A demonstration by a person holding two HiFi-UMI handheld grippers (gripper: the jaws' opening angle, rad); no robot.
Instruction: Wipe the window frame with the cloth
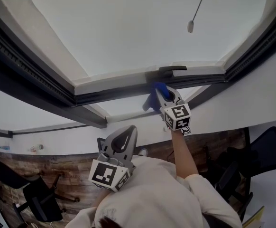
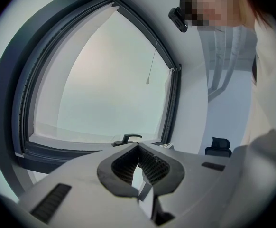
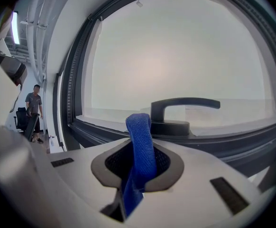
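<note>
By handle (image 3: 185,102): R tool (image 3: 140,148) w/ cloth (image 3: 139,126)

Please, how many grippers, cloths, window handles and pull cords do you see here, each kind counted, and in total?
Grippers: 2 (left gripper, right gripper)
Blue cloth: 1
Window handle: 1
Pull cord: 1
Total: 5

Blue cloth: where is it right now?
The blue woven cloth is clamped in the right gripper, centre-right in the head view, right beside the dark lever handle on the window frame.
</note>
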